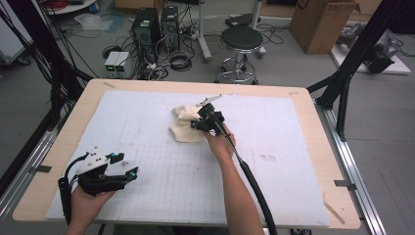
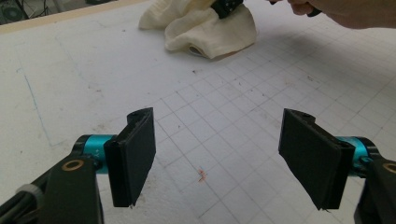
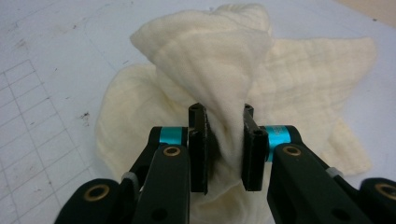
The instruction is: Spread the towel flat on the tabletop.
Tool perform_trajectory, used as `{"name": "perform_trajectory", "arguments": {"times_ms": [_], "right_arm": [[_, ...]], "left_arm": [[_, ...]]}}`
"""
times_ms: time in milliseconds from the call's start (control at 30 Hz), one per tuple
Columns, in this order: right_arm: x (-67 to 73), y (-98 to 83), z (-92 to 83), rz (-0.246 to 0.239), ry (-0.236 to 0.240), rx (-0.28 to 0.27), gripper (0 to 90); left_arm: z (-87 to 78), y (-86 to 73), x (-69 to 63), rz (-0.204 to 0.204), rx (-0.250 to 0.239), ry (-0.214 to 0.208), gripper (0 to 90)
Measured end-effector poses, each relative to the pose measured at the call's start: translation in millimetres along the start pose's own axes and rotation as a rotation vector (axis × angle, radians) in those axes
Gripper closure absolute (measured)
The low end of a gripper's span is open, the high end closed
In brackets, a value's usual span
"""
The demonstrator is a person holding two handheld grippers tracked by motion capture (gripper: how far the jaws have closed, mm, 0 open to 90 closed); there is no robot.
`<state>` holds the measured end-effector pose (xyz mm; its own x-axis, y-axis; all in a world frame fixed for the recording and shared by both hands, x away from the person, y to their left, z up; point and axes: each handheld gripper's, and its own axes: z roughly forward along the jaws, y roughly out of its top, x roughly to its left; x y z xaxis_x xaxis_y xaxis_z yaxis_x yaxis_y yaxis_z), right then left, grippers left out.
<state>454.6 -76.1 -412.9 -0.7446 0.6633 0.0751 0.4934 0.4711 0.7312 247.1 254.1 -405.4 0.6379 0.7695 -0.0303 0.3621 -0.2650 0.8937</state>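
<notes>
**mat_watcher:** Two grippers in play, but just one is doing anything. The right gripper point(image 3: 223, 149) has its jaws pinched narrow on a bunched fold of the cream cloth point(image 3: 210, 60), which sits crumpled on the white grid mat point(image 1: 161, 186) a bit toward 12 o'clock from the middle. The left gripper point(image 2: 224, 158) is way off at about 8 o'clock, jaws spread wide, holding nothing, resting in the hand point(image 1: 88, 203) near the mat's edge.

**foldfail99:** So what goes wrong from here?

**mat_watcher:** My guess: that pinch is only on a loose ridge of fabric. Lift fast and the thin weave could slide out between the pads, or the whole lump comes up as a ball instead of opening out. Nothing pins the far side down either, with the left one that far away, so pulling sideways would probably just drag the heap across the mat.

**foldfail99:** Anything under the cloth?

**mat_watcher:** Can't tell.
</notes>
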Motion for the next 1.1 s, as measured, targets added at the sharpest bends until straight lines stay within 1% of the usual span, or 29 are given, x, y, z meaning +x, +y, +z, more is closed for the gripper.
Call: {"name": "perform_trajectory", "arguments": {"times_ms": [133,167,200,233,267,300,333,367,433,600,633,700,733,767,800,867,900,933,967,1000,1100], "right_arm": [[-0.5,3.6,-11.5,-0.005,0.001,-0.015,78.9],[0.1,5.4,-17.9,0.004,0.001,-0.022,78.9],[0.1,5.4,-17.9,0.004,0.001,-0.022,78.9],[0.0,7.0,-24.4,0.0,0.004,-0.029,79.0],[0.0,7.0,-24.4,0.0,0.004,-0.029,79.0],[0.9,7.9,-28.1,0.002,0.003,-0.031,79.0],[2.0,10.1,-35.9,-0.011,0.006,-0.034,79.0],[2.0,10.1,-35.9,-0.011,0.006,-0.034,79.0],[4.1,12.3,-44.3,-0.018,0.004,-0.036,79.1],[7.3,14.0,-65.3,-0.013,0.009,-0.031,79.1],[8.0,13.6,-69.8,-0.018,0.007,-0.03,79.1],[10.1,11.7,-78.7,-0.018,0.01,-0.041,79.1],[11.5,10.6,-83.6,-0.018,0.009,-0.042,79.1],[14.1,7.5,-92.4,-0.014,0.016,-0.055,79.0],[14.1,7.5,-92.4,-0.014,0.016,-0.055,79.0],[17.9,3.5,-100.7,-0.011,0.023,-0.067,79.1],[23.0,-0.4,-108.4,-0.017,0.029,-0.066,79.1],[23.0,-0.4,-108.4,-0.017,0.029,-0.066,79.1],[29.1,-4.2,-116.2,-0.02,0.041,-0.071,79.0],[32.0,-6.0,-119.8,-0.029,0.041,-0.068,78.9],[42.4,-11.3,-130.0,-0.031,0.053,-0.061,78.9]], "left_arm": [[0.1,-0.1,0.2,-0.001,0.001,0.001,27.8],[0.1,-0.1,0.2,0.0,0.001,0.001,27.8],[0.2,-0.1,0.2,0.002,0.002,0.001,27.8],[0.0,-0.2,0.1,0.002,0.005,-0.002,27.8],[0.0,-0.4,0.0,0.002,0.006,-0.002,27.8],[0.1,-0.5,-0.3,0.0,0.004,-0.002,27.8],[-0.2,-0.5,-0.1,0.001,0.006,-0.002,27.9],[-0.1,-0.6,-0.1,-0.001,0.005,-0.001,27.9],[-0.1,-0.5,0.4,0.001,0.006,0.001,27.9],[0.1,-0.9,-0.1,0.006,0.009,0.001,27.9],[0.2,-1.0,-0.4,0.004,0.008,0.001,27.9],[0.3,-1.5,-0.3,0.005,0.014,-0.002,27.9],[0.5,-1.6,-0.3,0.004,0.015,-0.002,27.9],[0.5,-1.6,-0.4,0.005,0.015,-0.001,27.9],[0.4,-1.6,-0.5,0.008,0.013,-0.001,27.9],[0.0,-1.6,-0.7,0.007,0.011,-0.001,27.9],[-0.1,-1.7,-0.5,0.008,0.013,-0.001,27.9],[0.1,-1.9,-0.5,0.005,0.013,0.001,27.9],[0.2,-1.9,-0.3,0.005,0.015,0.001,27.9],[0.3,-2.0,-0.1,0.007,0.016,0.0,27.9],[0.6,-2.0,-0.8,0.009,0.014,0.001,27.9]]}}
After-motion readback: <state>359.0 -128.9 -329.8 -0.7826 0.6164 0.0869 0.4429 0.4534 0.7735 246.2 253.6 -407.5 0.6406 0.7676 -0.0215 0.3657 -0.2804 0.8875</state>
